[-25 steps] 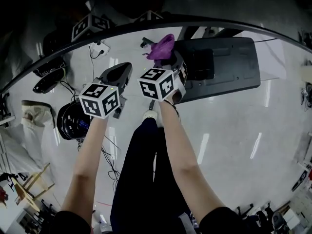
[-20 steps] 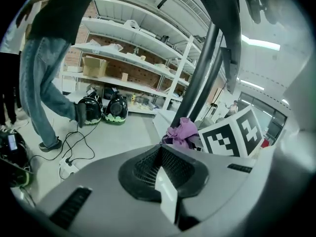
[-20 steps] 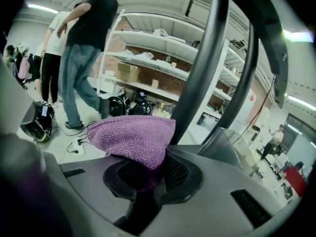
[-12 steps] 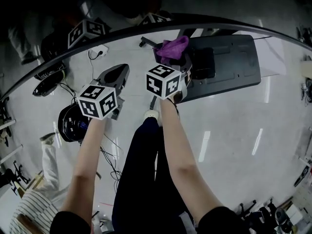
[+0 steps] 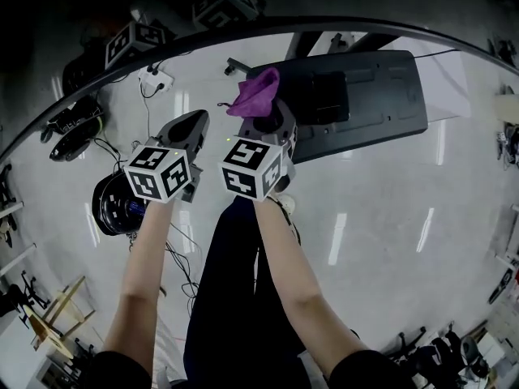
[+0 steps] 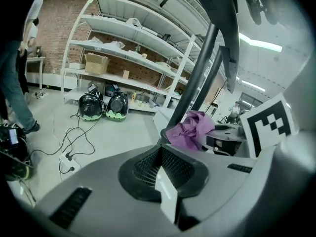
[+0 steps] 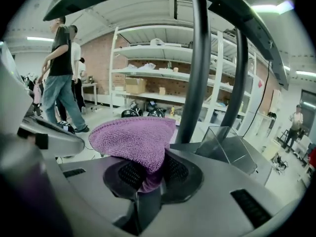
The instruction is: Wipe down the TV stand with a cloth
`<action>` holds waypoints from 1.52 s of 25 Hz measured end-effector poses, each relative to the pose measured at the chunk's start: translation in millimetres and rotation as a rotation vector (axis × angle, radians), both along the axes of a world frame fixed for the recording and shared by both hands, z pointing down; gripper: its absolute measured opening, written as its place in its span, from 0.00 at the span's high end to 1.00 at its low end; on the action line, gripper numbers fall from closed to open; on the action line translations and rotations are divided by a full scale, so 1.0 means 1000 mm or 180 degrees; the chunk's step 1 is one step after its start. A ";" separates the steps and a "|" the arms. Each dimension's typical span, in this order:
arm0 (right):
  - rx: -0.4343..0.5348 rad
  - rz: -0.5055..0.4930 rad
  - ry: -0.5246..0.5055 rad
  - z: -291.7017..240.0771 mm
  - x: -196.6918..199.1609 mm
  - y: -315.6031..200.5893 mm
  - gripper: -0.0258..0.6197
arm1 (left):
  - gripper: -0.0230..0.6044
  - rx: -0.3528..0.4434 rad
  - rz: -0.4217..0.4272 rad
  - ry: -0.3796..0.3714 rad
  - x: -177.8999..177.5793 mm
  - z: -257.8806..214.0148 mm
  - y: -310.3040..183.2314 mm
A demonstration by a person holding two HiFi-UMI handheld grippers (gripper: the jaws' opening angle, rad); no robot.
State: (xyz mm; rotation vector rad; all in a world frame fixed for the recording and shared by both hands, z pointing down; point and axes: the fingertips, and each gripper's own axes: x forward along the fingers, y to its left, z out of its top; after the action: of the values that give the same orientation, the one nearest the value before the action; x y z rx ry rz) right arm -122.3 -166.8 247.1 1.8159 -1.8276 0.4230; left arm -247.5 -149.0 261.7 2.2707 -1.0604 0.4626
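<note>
Right gripper (image 7: 147,179) first: its jaws are clamped on a pinch of the purple cloth (image 7: 133,139), and the rest of the cloth stands up from the tips in a loose fold. In the head view the cloth sits just over the near-left corner of the TV stand (image 5: 381,96), whose dark base lies flat on the pale floor ahead of us. We can't say for sure that the fabric is pressed to the base; it looks bunched and lifted rather than spread flat. The left gripper (image 6: 165,181) hangs just beside the right one, jaws together with nothing between them, aimed toward the same corner and playing no part in the grip. Further out, the stand's black uprights (image 7: 197,68) rise close in front of the right gripper. Cables (image 5: 182,250) trail across the floor to our left, and white shelving (image 6: 123,38) lines the brick wall behind. As for progress, we call this the very front end of the job: the cloth is in hand and at the stand, but the long run of the base to the right shows no sign of a pass. By our reading the whole surface is left to wipe, uprights included.
</note>
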 end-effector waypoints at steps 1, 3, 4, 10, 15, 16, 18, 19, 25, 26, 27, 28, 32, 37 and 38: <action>0.0020 -0.0060 0.0002 -0.003 -0.005 0.005 0.84 | 0.95 -0.0006 0.0005 0.0005 0.002 0.000 0.003; 0.0041 -0.0194 0.0027 -0.005 -0.014 0.016 0.84 | 0.95 -0.0024 0.0002 0.0027 0.006 0.001 0.008; 0.0036 -0.0265 0.0054 -0.005 -0.018 0.021 0.84 | 0.95 -0.0037 -0.0002 0.0037 0.008 0.002 0.011; -0.0152 -0.0462 0.0240 0.022 -0.013 0.040 0.84 | 0.95 -0.0130 0.0001 0.0073 0.018 0.009 0.024; -0.0264 -0.0484 0.0371 0.036 0.002 0.041 0.84 | 0.95 -0.0169 0.0053 0.0078 0.028 0.012 0.030; -0.0272 -0.0493 0.0394 0.036 0.004 0.040 0.84 | 0.95 -0.0172 0.0060 0.0078 0.029 0.013 0.030; -0.0277 -0.0514 0.0456 0.037 0.008 0.039 0.84 | 0.95 -0.0177 0.0066 0.0083 0.032 0.013 0.029; -0.0278 -0.0516 0.0475 0.038 0.010 0.039 0.84 | 0.95 -0.0179 0.0066 0.0088 0.033 0.013 0.029; -0.0276 -0.0429 0.0530 0.040 0.027 0.041 0.84 | 0.95 -0.0194 0.0128 0.0097 0.043 0.016 0.029; -0.0280 -0.0408 0.0545 0.040 0.031 0.041 0.84 | 0.95 -0.0197 0.0142 0.0099 0.045 0.017 0.028; -0.0288 -0.0384 0.0558 0.040 0.036 0.041 0.84 | 0.95 -0.0199 0.0156 0.0101 0.047 0.018 0.028; -0.0297 -0.0360 0.0571 0.040 0.041 0.042 0.84 | 0.95 -0.0202 0.0171 0.0106 0.049 0.018 0.028; -0.0312 -0.0339 0.0654 0.041 0.052 0.043 0.84 | 0.95 -0.0218 0.0239 0.0131 0.059 0.022 0.029; -0.0303 -0.0265 0.0828 0.040 0.061 0.045 0.84 | 0.95 -0.0238 0.0343 0.0141 0.068 0.022 0.030; -0.0304 -0.0219 0.0848 0.040 0.065 0.046 0.84 | 0.95 -0.0239 0.0360 0.0145 0.069 0.022 0.030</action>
State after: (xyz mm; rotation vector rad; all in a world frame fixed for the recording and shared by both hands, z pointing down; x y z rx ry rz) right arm -56.9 -120.8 287.2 1.6527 -1.6525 0.2258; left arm -178.3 -118.8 284.2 2.2715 -0.8807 0.4860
